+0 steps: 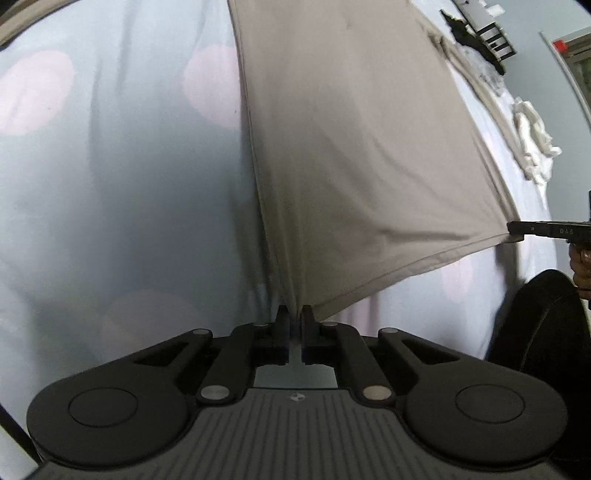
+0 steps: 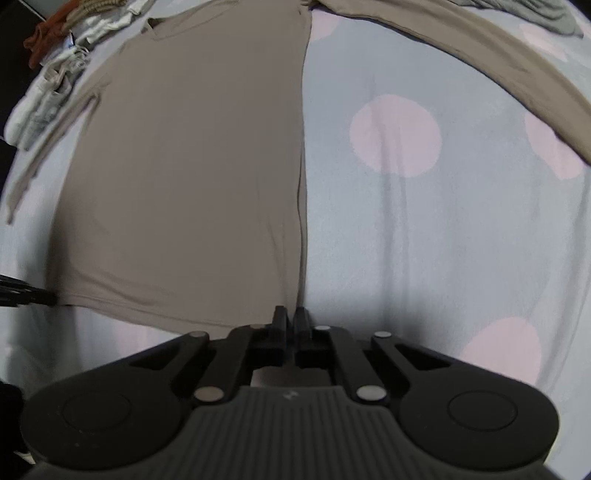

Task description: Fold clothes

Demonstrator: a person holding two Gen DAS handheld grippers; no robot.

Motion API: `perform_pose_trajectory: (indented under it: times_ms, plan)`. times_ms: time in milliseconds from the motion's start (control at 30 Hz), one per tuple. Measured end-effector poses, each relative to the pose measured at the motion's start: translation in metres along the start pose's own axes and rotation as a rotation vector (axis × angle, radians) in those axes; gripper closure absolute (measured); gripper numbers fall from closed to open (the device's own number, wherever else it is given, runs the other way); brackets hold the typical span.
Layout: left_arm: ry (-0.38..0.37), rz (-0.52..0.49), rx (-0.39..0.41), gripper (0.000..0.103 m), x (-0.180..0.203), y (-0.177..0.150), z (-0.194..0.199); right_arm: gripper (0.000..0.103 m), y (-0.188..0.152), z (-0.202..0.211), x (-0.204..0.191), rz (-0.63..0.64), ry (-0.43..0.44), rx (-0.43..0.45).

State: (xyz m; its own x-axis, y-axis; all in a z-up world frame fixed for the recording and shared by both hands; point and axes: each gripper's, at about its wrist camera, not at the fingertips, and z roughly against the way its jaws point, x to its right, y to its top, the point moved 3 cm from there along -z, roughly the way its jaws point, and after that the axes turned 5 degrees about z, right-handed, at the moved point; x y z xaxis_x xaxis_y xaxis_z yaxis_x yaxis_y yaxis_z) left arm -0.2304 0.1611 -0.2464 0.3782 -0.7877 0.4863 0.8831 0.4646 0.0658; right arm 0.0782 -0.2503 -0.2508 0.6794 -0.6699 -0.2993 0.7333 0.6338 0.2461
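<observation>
Left wrist view: the beige shirt lies spread on a pale blue bedsheet with pink dots, stretching up and away from the left gripper. Its near hem corner is gathered into a pinch right at the fingertips, and the cloth rises taut from there. At the right edge, the right gripper grips the other hem corner, so the hem runs stretched between the two. A crumpled white garment lies on the sheet beyond the shirt's far side, and a dark garment lies further up near the top. A dark-clothed part of the person sits at the lower right. The left gripper's jaws are nearly together, clamped on the shirt's corner.

Right wrist view: the shirt lies flat to the left and ahead of the right gripper, its side seam running straight up from the fingertips. One long sleeve arcs across the sheet at upper right. A heap of white and orange clothes lies at upper left, a grey garment at the top right. The left gripper's dark tip touches the hem at the left edge. The right gripper's jaws are drawn narrow, pinching the hem corner.
</observation>
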Motion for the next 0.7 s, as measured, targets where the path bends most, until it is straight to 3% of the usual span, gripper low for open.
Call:
perform_pose_trajectory:
  times_ms: [200,333,433,500,533,567,633,700]
  plan:
    - [0.031,0.038,-0.042,0.100,-0.015,0.003,-0.005,0.100,0.002,0.011,0.021,-0.075,0.054,-0.015]
    - [0.109,-0.033,-0.064,0.098,-0.007,0.009,-0.019,0.099,0.007,-0.019,0.010,-0.044,0.004,-0.096]
    - [0.139,-0.066,-0.084,0.091,-0.006,0.008,-0.014,0.097,0.013,-0.026,0.000,-0.006,-0.030,-0.123]
    - [0.181,-0.070,-0.076,0.087,-0.009,0.005,-0.001,0.087,0.018,-0.023,-0.003,0.016,-0.062,-0.152]
    - [0.214,-0.086,-0.041,0.084,-0.011,0.005,0.010,0.076,0.024,-0.018,-0.004,0.036,-0.110,-0.144]
    - [0.247,-0.096,-0.008,0.075,-0.014,0.004,0.021,0.071,0.029,-0.012,-0.005,0.057,-0.162,-0.134]
    - [0.309,-0.065,0.081,0.066,-0.030,0.009,0.043,0.072,0.046,-0.001,-0.010,0.093,-0.249,-0.080]
    - [0.373,0.025,0.224,0.058,-0.053,0.021,0.065,0.070,0.067,0.010,-0.021,0.119,-0.316,0.015]
